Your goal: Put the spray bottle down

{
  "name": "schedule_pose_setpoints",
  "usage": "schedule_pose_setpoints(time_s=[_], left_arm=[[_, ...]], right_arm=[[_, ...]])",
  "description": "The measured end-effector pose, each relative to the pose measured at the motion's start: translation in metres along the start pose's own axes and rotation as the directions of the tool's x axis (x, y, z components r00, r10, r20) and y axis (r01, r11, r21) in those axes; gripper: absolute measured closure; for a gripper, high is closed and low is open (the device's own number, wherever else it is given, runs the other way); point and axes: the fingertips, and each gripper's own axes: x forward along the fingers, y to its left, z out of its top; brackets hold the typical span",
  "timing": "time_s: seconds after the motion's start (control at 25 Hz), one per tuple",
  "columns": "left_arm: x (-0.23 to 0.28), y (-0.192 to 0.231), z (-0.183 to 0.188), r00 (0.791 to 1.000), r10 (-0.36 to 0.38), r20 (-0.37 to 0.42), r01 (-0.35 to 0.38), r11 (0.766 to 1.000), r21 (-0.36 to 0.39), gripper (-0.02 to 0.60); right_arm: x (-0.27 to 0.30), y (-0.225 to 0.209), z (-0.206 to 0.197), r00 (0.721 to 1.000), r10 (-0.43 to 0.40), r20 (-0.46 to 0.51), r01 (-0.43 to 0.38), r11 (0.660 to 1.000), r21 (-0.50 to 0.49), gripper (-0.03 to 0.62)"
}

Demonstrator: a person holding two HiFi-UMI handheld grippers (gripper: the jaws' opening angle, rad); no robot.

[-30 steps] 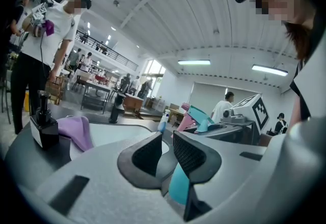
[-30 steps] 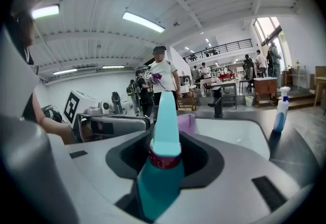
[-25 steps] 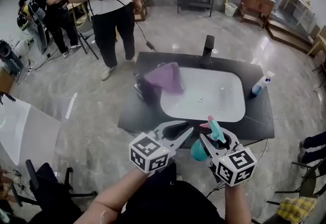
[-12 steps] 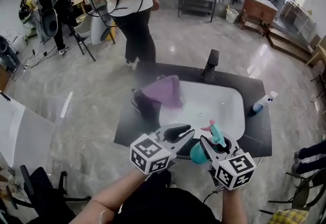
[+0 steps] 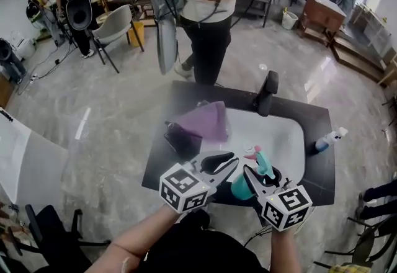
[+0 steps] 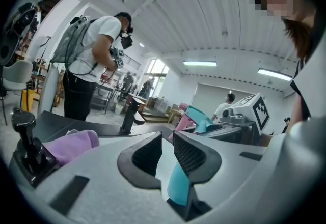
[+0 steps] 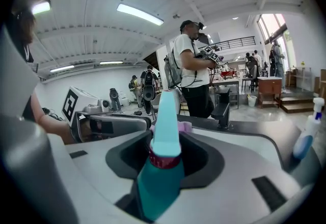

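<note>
Spray bottle (image 7: 161, 179) stands gripped between the right tongs (image 7: 165, 150), beside the empty, nearly closed left tongs (image 6: 167, 150).

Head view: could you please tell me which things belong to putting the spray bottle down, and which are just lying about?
Part of the job:
teal spray bottle, gripped in the right gripper
dark countertop, the likely landing place

Lying about:
purple cloth
blue-and-white spray bottle at the counter's right
black faucet
left gripper, shut and empty
</note>
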Motion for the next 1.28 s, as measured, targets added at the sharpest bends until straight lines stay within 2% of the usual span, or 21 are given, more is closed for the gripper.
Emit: schedule_pose_setpoints(time_s=[0.24, 0.72, 0.88, 1.28], left_arm=[[-0.001, 0.029, 0.013, 1.0, 0.017, -0.003, -0.017, 1.0, 0.018, 0.519], [0.007, 0.076, 0.031, 0.999, 0.039, 0.027, -0.039, 0.999, -0.01, 0.519], [0.015, 0.088, 0.032, 0.995, 0.092, 0.036, -0.091, 0.996, -0.011, 0.519], [0.028, 0.101, 0.046, 0.975, 0.217, 0.055, -0.217, 0.976, -0.014, 0.52]], right_arm=[[0.03, -0.006, 0.016, 1.0, 0.01, -0.009, -0.01, 1.0, -0.013, 0.433], [0.079, -0.022, 0.033, 1.0, 0.008, -0.026, -0.008, 1.0, -0.017, 0.433], [0.089, -0.034, 0.041, 1.0, 0.024, -0.015, -0.024, 0.999, -0.034, 0.433], [0.121, -0.048, 0.06, 0.988, 0.153, -0.021, -0.154, 0.985, -0.079, 0.433]])
